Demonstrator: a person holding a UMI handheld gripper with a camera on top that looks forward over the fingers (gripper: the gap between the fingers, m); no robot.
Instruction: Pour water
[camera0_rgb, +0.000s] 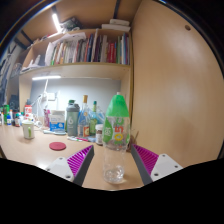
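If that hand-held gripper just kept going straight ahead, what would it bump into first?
Probably the clear glass, which stands on the table between the open fingers of the hand-held gripper. Beyond it stands the green-capped bottle; how far back is hard to judge.

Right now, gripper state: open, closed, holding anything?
Gripper: open, holding nothing; glass stands between the fingers, bottle just beyond.
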